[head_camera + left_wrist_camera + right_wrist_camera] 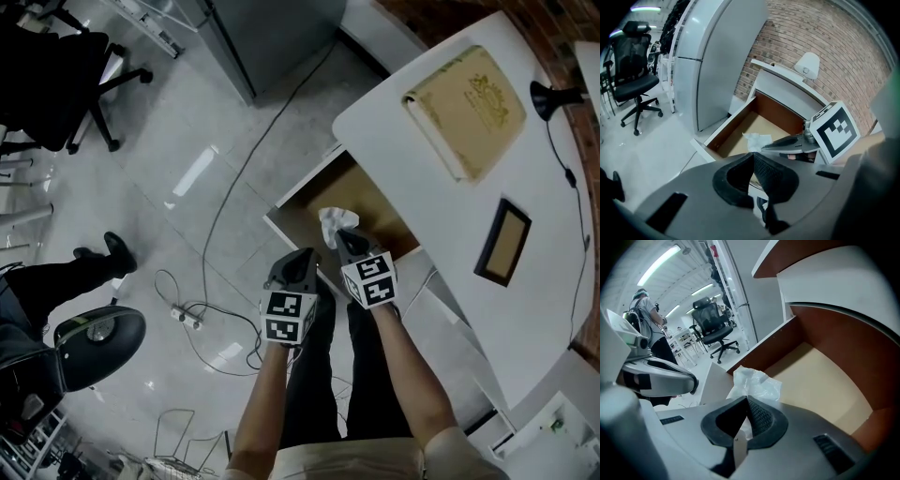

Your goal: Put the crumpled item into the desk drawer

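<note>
Right gripper (339, 236), jaws pinched on crumpled item (330, 222), hovers over open drawer (380, 204); left gripper (300, 261) closed, empty. Next, likely: lower, release.

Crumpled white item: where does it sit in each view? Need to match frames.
Head view: crumpled white item at centre, at the tip of the right hand-held gripper, over the open drawer.
Left gripper view: centre, just left of the right hand-held gripper's tip.
Right gripper view: just above centre, pinched between the jaws.
Shared landmark: the open drawer, brown inside.
</note>
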### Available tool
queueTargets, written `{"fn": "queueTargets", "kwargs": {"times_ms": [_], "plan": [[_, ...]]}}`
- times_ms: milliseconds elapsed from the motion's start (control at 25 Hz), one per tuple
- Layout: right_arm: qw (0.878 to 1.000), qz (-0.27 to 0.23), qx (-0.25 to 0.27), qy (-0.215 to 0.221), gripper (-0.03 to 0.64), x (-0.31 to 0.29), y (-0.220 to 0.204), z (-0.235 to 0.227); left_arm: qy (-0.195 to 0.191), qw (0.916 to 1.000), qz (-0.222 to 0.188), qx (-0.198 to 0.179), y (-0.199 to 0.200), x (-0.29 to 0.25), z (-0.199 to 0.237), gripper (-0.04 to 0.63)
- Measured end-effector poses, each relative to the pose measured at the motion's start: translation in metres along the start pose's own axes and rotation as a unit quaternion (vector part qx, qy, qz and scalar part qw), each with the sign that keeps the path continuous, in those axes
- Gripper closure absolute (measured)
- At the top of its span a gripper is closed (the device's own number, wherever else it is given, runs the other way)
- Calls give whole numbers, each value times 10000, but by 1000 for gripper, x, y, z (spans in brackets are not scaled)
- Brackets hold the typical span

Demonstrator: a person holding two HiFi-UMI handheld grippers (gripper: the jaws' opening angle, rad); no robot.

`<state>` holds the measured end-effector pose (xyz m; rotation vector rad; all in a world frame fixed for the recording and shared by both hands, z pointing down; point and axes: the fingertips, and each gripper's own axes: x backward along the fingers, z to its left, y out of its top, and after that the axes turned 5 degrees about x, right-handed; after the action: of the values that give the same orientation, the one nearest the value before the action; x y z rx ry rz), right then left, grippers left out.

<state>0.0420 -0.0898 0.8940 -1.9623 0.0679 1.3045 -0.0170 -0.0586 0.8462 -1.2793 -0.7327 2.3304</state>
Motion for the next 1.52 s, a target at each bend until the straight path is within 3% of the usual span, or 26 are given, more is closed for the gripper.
{"fn": "queueTargets", "kwargs": {"times_ms": [320,720,1520], "plan": [[9987,428,288,43,591,-33,-4,-3,2,10000,55,32,1,-7,9,580],[9963,786,282,190,591,-51,-9,1,70,9997,61,222,-1,-9,23,580],[9976,680,102,6,574,-26,-12,-2,-14,9997,172,175,-6,2,12,580]]}}
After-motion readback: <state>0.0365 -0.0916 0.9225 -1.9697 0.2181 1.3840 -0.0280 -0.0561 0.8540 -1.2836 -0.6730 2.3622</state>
